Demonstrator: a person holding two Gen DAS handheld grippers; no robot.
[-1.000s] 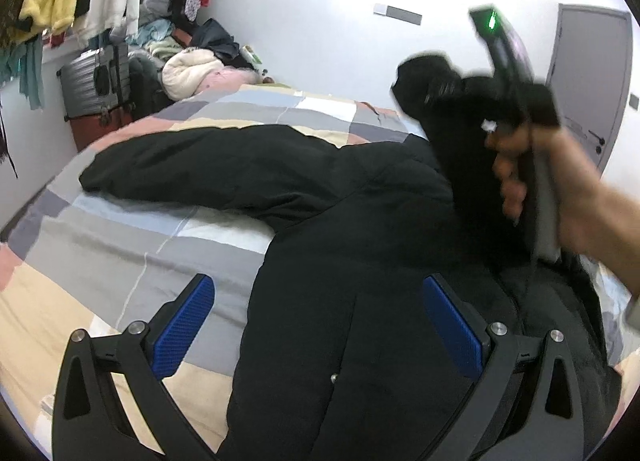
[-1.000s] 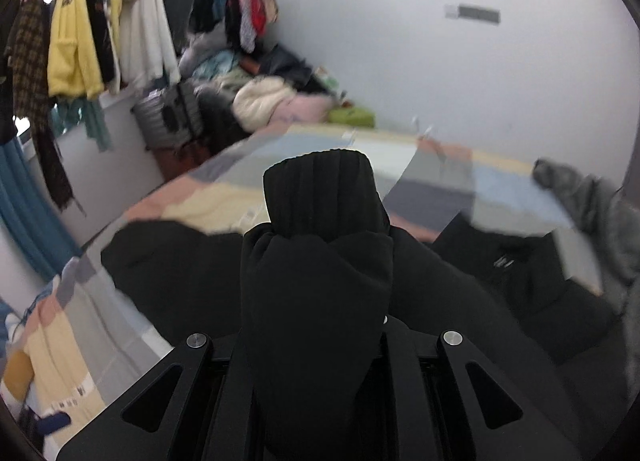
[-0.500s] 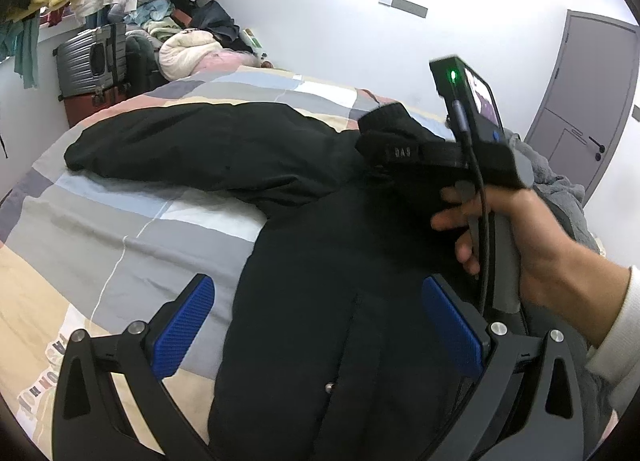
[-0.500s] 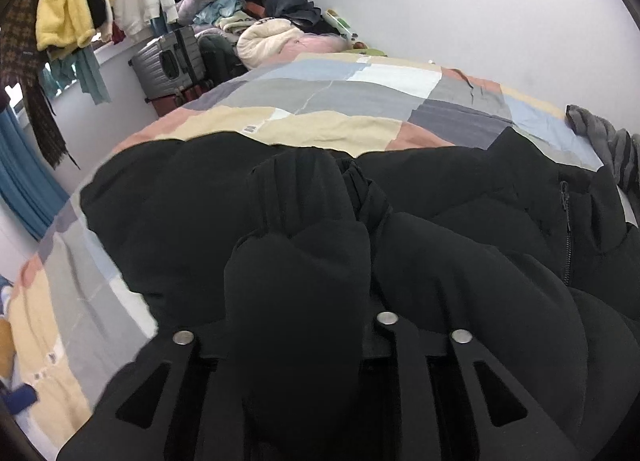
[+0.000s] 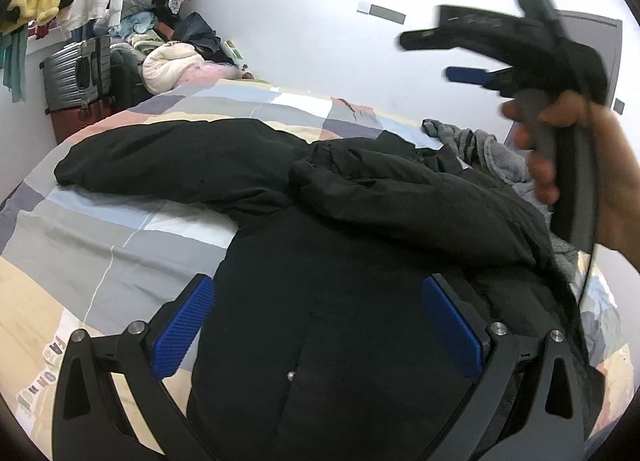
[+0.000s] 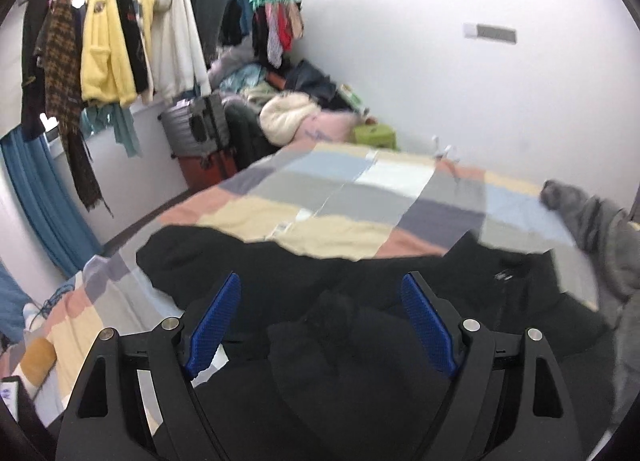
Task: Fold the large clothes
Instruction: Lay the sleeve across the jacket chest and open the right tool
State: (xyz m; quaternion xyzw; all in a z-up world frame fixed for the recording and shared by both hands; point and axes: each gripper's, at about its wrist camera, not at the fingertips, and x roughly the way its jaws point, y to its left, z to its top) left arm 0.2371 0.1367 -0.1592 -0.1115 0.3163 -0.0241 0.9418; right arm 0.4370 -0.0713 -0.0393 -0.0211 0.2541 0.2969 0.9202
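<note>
Here, a big black coat [image 5: 320, 301] lies spread out on a bed [image 5: 120, 245] with a blanket of gray, blue, pink and cream squares. One sleeve [image 5: 168, 157] stretches out flat to the left across the blanket. The other sleeve [image 5: 400, 197] is folded over and rests on top of the coat's body, with its cuff near the middle.

The left gripper [image 5: 320, 325] hangs low over the coat's body. Its blue pads [image 5: 184, 329] are wide apart and nothing is pinched between them.

The right gripper [image 6: 324, 325] is up in the air above the folded sleeve. Its jaws are opening, and the blue pads do not press on anything. The sleeve's cuff [image 6: 336, 309] lies on the coat below the gap. In the left camera's view a hand [image 5: 580, 181] grips the handle of that tool, which looks blurry.

A gray cloth [image 6: 592, 233] sits bunched up on the bed just beside the coat's collar. Past the bed, clothes hang on a rail [image 6: 120, 49], and a gray suitcase [image 6: 196, 125] stands on a red one by the wall. A pile of clothes [image 6: 288, 113] lies in the corner.
</note>
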